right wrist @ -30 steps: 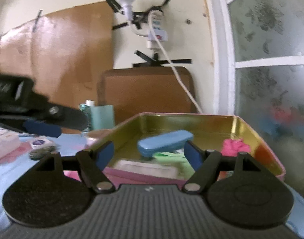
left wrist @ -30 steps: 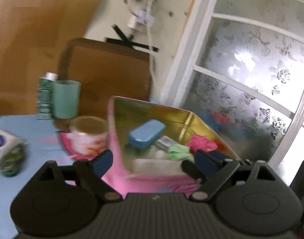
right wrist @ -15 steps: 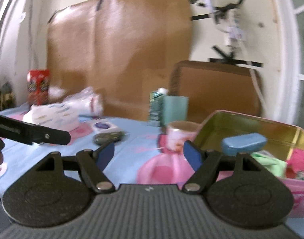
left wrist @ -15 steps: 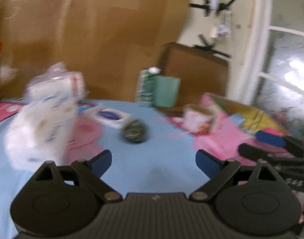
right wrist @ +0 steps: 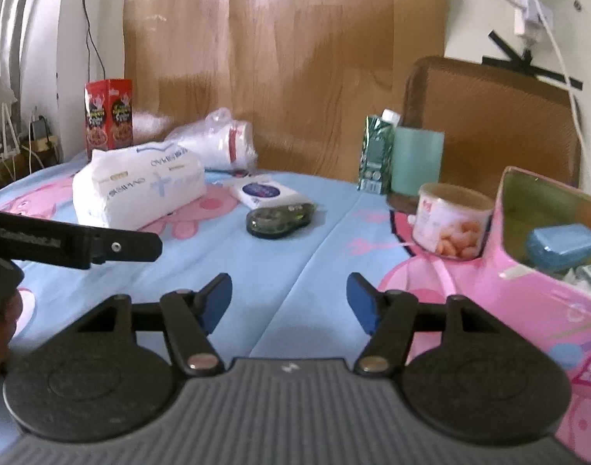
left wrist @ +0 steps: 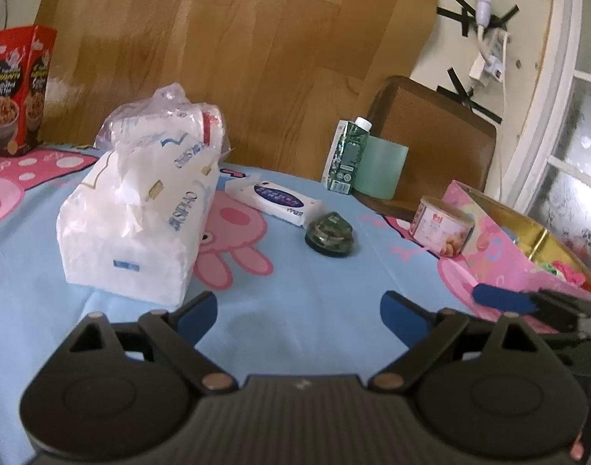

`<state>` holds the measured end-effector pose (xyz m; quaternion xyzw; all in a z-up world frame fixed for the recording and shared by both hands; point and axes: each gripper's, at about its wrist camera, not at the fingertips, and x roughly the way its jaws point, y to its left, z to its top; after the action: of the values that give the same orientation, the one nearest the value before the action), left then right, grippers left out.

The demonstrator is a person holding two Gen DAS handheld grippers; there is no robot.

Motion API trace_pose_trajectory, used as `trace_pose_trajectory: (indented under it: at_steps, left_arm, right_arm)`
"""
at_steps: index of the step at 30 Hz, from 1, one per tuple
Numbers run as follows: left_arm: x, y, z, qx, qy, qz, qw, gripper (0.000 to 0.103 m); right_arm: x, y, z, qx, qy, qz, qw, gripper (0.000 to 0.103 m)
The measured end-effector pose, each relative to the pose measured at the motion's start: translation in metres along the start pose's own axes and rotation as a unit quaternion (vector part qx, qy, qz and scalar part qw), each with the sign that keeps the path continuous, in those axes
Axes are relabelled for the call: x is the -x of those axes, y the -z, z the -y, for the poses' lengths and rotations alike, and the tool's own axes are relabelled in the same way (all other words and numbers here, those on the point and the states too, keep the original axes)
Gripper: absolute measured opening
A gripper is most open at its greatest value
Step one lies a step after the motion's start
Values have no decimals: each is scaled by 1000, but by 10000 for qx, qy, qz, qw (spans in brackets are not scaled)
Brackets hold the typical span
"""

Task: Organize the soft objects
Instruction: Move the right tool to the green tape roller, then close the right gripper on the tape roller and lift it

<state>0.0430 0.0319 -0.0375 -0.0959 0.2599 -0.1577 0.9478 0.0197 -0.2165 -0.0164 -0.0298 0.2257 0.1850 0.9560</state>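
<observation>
left hand-held gripper (left wrist: pixel 298 312): jaws spread, empty | right hand-held gripper (right wrist: pixel 289 302): jaws spread, empty

both my wrist cameras looked low across the blue tablecloth (left wrist: pixel 315 294), sharing the tissue pack (left wrist: pixel 140 228) and pink tin (right wrist: pixel 528 290)

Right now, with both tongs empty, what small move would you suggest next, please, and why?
Probably ease the open left tongs forward-left toward the large tissue pack: it lies nearest on the cloth, outside the pink tin, with nothing in between.
</observation>
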Motion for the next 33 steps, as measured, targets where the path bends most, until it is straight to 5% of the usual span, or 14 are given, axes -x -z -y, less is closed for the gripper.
trace_pose_trajectory:
  at_steps: [15,21,27,33]
  left_arm:
    - [-1,-3,-23,621,458,66,9970,95]
    - [-2,-3,-26,690,521,62,9962,95]
    - [-1,-3,-26,695,521,60,9962,95]
    - [-3,-3,-27,756,506,-5,9958,95]
  right_arm:
    - [-101,-52,6,-753,-206,-566,9953,69]
    - [-137,-65,1,-861,-258,-924,9917,78]
    - [-139,-57,-8,-307,-184,-915,9952,55]
    - [-105,-42,0,-149,-379,-895,9952,53]
